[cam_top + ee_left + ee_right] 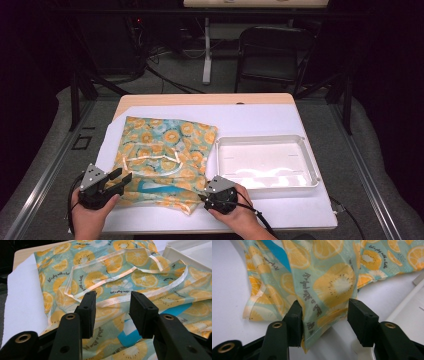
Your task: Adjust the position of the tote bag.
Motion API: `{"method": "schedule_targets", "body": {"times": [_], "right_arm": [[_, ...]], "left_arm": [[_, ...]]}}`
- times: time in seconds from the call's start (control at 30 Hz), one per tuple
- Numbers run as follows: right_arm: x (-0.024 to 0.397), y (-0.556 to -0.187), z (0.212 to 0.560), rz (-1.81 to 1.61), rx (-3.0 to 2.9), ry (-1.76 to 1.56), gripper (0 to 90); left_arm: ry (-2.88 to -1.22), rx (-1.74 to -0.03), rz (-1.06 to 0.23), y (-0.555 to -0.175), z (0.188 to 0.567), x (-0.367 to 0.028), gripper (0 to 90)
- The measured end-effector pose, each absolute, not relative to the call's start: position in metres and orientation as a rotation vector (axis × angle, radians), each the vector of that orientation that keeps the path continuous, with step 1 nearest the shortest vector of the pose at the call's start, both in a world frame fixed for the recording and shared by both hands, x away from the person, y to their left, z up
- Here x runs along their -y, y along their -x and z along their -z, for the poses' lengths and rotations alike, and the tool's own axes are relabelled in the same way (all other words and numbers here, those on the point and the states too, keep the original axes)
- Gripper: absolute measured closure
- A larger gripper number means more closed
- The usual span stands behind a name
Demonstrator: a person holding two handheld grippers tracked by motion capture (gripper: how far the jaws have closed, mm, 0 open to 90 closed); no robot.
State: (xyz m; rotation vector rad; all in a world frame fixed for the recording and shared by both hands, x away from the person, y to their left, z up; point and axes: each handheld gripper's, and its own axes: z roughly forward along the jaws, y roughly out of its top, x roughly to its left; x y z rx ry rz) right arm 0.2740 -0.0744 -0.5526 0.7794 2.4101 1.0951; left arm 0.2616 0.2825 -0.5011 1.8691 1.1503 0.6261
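**A:** Where did the cloth (162, 155) lie from the tongs?

**B:** Ahead of both and between them. It was spread on the left half of the table (260, 117), its right edge just beside the tray (306, 152), its near edge crumpled towards the person. The left gripper (121, 179) sat at the near left corner, the right gripper (204, 194) at the near right corner.

**A:** Its long axis?

**B:** Hard to call. It looked roughly square and lay a little askew to the table, with a pale ribbon (105, 277) looped across the top.

**A:** Which hand was nearer?

**B:** The right one. In the right gripper view a hanging fold of the cloth (329, 290) stood between the jaws, against the left pad (295, 322) and apart from the right one. So those jaws were open, nothing clamped.

**A:** And the left?

**B:** Open too. In the left gripper view the pads stood apart above the cloth (110, 315), the ribbon passing just beyond them. I saw no fabric pinched there.

**A:** The poses?

**B:** Both forearms came in from the near edge. The left gripper pointed forward and to the right, low over the corner. The right gripper was tipped down towards the table, angled left into the fold.

**A:** So what did the next move hinge on?

**B:** My guess: the fold already sat inside the right jaws, so closing would catch it, whereas the left would need to dip to its corner first.
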Motion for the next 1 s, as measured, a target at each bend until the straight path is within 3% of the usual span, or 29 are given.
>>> {"method": "schedule_targets", "body": {"times": [0.3,1.0], "right_arm": [[0.0744,-0.2787,0.5558,-1.108,-2.423,-0.82,48.7],[0.0682,-0.2786,0.557,-1.052,-2.443,-0.84,68.5]], "left_arm": [[-1.864,-1.151,-0.619,-0.2619,0.5022,-0.2818,56.5],[-1.833,-1.184,-0.617,-0.2609,0.5027,-0.2844,57.3]]}}
